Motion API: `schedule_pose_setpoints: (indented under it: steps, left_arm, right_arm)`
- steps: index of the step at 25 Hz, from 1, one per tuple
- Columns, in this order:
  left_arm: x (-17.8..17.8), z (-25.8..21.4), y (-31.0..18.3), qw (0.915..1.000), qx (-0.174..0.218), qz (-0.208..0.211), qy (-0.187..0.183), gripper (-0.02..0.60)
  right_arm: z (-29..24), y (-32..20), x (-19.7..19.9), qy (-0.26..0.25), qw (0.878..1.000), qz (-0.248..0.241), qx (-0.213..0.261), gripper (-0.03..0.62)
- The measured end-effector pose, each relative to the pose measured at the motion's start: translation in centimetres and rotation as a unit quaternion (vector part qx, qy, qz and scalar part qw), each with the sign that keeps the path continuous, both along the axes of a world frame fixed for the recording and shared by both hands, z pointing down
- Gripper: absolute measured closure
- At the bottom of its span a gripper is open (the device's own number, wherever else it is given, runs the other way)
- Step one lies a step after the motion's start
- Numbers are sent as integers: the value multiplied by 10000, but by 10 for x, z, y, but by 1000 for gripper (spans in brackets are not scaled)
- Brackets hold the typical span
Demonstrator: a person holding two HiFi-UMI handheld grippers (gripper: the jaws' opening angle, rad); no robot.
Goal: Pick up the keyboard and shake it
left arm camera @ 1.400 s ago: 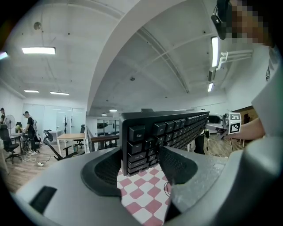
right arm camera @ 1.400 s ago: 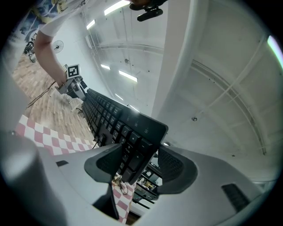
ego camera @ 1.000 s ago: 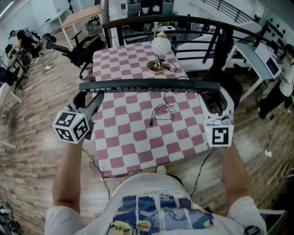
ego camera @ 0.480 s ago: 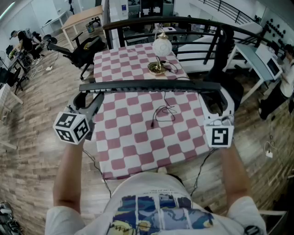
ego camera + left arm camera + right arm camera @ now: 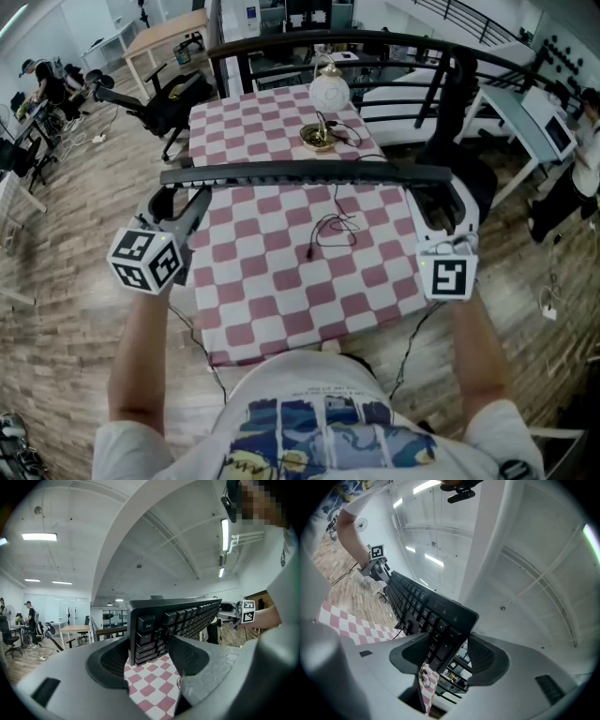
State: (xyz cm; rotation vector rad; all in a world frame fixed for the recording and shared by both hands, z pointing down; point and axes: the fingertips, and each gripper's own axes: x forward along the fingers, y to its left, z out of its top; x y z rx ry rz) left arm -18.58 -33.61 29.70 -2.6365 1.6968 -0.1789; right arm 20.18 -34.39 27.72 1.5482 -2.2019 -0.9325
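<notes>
1. Between the jaws of the left gripper (image 5: 150,652) sits the Esc end of a long black plastic keyboard (image 5: 174,620). The two grey textured pads pinch that end from either side.
2. The right gripper (image 5: 449,656) has its jaws clamped the same way on the keyboard's opposite end. In the right gripper view the rows of keys run off toward 10 o'clock.
3. In the head view the keyboard hangs in the air, clear of the desk. It shows as a narrow, level dark bar reaching from 9 o'clock to 3 o'clock, seen nearly edge-on.
4. The left marker cube (image 5: 145,260) is at 8 o'clock and the right marker cube (image 5: 447,277) at 4 o'clock. The person's bare left forearm (image 5: 141,347) and right forearm (image 5: 480,347) trail back toward 6 o'clock.
5. Beneath the keyboard stands a rectangular desk (image 5: 281,291) covered in a pink-and-white checked cloth.
6. A thin black cable (image 5: 333,228) lies in loose loops near the centre of the cloth.
7. At the desk's 12 o'clock end a white globe lamp (image 5: 328,92) stands upright on a round brass base (image 5: 318,141).
8. Beyond the desk a curved black metal railing (image 5: 375,42) crosses at 12 o'clock, and a black office chair (image 5: 169,98) stands at 10 o'clock on the wooden plank floor (image 5: 75,309).
</notes>
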Motion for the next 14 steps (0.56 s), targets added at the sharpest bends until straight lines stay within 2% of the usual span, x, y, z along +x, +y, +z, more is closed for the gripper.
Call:
schedule_pose_setpoints:
  steps: [14]
  left_arm:
    - [8,4,-10,10000,-75,-10,0,316]
  right_arm:
    - [7,-11,9,-52,9999,31,-125,342]
